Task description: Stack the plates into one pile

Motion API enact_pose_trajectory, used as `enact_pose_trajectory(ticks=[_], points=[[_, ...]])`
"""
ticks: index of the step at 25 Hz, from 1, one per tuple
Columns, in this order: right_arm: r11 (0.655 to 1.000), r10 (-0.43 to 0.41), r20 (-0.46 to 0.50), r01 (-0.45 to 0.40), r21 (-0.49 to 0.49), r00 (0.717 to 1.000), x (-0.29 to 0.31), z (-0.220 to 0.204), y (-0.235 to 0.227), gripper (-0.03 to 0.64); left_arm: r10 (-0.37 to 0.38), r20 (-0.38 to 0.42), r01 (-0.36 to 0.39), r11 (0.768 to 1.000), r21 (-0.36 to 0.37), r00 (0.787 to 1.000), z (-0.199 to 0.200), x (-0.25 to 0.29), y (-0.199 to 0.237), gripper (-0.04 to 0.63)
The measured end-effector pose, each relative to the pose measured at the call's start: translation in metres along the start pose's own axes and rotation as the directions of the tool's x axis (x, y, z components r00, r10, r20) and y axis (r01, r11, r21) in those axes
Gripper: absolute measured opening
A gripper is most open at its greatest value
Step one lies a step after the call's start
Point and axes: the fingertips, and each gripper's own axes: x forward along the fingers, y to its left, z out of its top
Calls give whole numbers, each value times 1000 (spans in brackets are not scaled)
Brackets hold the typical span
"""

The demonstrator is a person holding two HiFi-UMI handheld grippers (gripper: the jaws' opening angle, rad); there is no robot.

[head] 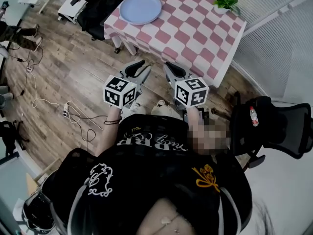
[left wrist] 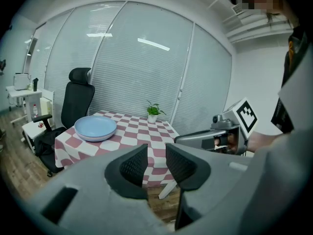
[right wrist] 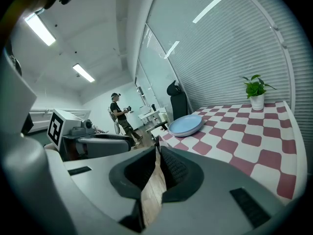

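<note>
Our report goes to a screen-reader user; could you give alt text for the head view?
Seen from above, a person holds the left gripper and right gripper over wood floor, short of a checkered table bearing stacked blue plates and a potted plant.

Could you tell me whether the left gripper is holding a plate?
No, the left gripper has open, empty jaws, and the plates sit on the table.

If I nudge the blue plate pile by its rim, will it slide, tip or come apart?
The plates look rigid and smooth: probably slippery to pinch, breakable if dropped. Wide, shallow and nested, the pile seems unlikely to tip. On the tablecloth a push may bunch the cloth rather than slide cleanly.
</note>
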Motion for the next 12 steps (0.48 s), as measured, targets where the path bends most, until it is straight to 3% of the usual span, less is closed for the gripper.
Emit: enact_pose_trajectory(ticks=[12], points=[[999,-49,-6,49,-9,999,21,-17,71,28,-32,-18,33,999,18,999,-24,-67,26,126]])
